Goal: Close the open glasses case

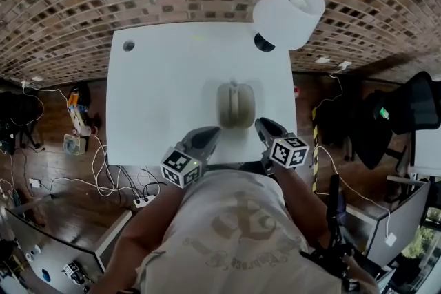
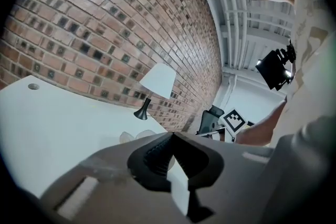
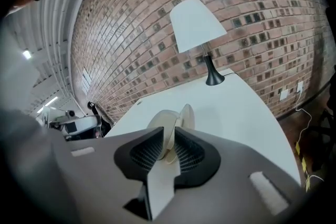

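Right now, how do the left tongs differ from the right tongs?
The left gripper has its tongs shut, nothing between them; the right gripper has its tongs apart, with the glasses case showing in the gap. The left gripper is at the case's near left, the right gripper at its near right. Both point towards the case.

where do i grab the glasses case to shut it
Probably the thin raised rim of the glasses case, taken from the near side with the right gripper: that rim stands edge-on to its slightly open jaws, so they could straddle it.
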`<act>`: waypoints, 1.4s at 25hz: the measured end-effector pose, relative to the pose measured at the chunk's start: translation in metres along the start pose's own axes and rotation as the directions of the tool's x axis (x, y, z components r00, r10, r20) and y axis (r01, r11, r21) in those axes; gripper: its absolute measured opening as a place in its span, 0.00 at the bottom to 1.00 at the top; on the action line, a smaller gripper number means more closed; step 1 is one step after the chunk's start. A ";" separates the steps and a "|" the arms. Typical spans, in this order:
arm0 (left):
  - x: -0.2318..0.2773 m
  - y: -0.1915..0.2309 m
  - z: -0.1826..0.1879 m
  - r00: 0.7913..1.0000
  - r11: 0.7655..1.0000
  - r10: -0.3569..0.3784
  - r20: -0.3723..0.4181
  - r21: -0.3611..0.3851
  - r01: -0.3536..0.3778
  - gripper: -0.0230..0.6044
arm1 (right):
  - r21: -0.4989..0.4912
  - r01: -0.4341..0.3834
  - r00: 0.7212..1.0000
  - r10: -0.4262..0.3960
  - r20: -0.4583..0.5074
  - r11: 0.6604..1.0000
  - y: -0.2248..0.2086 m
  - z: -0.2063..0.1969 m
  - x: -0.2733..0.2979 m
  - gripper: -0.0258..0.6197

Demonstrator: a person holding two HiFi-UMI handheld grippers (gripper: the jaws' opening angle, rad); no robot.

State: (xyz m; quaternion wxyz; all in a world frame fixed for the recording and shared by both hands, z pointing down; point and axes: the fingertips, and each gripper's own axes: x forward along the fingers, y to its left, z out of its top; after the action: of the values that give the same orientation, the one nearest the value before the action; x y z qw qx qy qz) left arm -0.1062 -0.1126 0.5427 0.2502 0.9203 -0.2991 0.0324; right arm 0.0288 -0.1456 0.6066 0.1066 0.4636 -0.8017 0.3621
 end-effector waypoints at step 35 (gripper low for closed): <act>-0.001 0.000 -0.001 0.994 0.993 0.112 0.012 -0.023 -0.112 0.05 | 0.227 0.038 0.981 0.008 -0.196 0.973 -0.080 0.002 0.050 0.22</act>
State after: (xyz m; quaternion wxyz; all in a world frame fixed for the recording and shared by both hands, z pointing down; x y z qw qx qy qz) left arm -0.1075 -0.1116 0.5437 0.2565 0.8994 -0.3521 0.0369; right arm 0.0670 -0.2051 0.6686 0.1332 0.4410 -0.7365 0.4953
